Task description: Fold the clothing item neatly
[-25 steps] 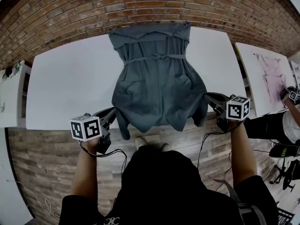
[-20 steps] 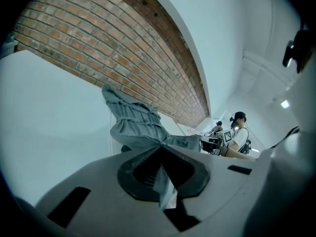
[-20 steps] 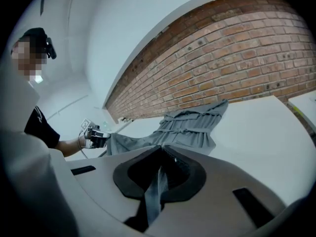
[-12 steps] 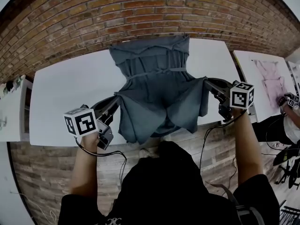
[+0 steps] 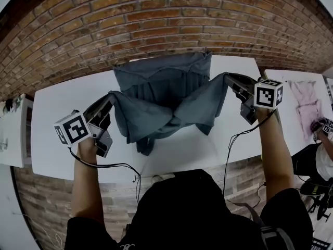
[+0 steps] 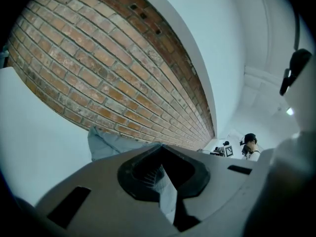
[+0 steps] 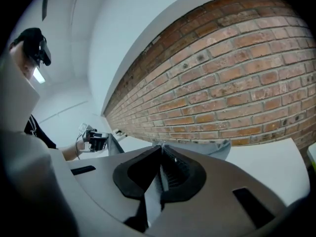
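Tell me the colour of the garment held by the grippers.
The garment is plain blue-grey, with no print; the head view shows it best.

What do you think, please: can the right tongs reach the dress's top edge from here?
Probably yes: the right tongs, shut on the dress, hang close to its top edge with nothing between.

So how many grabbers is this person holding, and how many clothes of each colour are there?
Grippers held: 2 (left gripper, right gripper)
Grey clothes: 1 (grey garment)
Pink clothes: 1 (pink garment, on the side table)
Total: 4
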Motion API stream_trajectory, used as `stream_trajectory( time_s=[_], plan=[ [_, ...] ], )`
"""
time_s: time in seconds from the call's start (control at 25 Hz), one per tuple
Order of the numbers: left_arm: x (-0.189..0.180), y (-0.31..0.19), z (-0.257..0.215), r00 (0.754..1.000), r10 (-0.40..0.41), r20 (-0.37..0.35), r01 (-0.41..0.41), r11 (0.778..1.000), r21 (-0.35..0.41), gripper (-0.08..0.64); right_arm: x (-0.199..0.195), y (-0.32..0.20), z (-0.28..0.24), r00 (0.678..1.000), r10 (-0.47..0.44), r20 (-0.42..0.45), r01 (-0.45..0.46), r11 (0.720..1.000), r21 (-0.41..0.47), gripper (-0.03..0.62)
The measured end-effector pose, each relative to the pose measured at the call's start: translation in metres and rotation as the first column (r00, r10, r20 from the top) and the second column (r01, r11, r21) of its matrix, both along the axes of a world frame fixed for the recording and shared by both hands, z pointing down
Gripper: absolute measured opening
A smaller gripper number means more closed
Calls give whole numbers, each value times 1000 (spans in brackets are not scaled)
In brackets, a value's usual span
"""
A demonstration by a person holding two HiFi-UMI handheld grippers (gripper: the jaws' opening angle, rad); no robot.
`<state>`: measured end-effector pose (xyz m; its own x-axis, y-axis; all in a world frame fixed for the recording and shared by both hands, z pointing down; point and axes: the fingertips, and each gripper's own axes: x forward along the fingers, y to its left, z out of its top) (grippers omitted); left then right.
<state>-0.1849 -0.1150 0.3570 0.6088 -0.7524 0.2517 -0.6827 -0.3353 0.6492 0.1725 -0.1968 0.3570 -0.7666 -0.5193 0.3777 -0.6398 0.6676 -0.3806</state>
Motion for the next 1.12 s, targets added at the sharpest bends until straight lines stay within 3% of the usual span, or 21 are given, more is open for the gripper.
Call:
stream_trajectory(
  time_s=[0.2,0.4,0.64,0.8,0.88,0.92,1.0,1.12],
  plan=[
    [-14,-75,27,996,-81,42,83,995,-46,12,-2,-81,24,999,13,-30,-14,999,-42,17],
    [-39,-137,73,980,-183,72,192,972,-138,12,-10,-152,62,998,47,-50,-53,992,-112,17],
    [-53,-158,134,958,-216,187,257,937,-234,12,-11,-184,132,978,36,-203,-70,984,-162,17],
    [-63,-152,168,941,-209,266,282,920,-274,12,-10,-183,165,969,33,-244,-79,981,-179,18],
    [-66,-148,178,936,-189,297,275,920,-278,53,-8,-183,176,965,40,-260,-90,979,-181,19],
    [-68,-146,180,934,-181,309,270,922,-276,118,-6,-183,179,961,44,-273,-95,980,-176,30],
    [-75,-140,180,927,-185,326,277,924,-264,195,-1,-182,183,958,44,-285,-96,981,-169,98],
    [-86,-123,170,927,-200,316,284,927,-245,230,8,-175,176,968,46,-248,-90,982,-168,193]
  ],
)
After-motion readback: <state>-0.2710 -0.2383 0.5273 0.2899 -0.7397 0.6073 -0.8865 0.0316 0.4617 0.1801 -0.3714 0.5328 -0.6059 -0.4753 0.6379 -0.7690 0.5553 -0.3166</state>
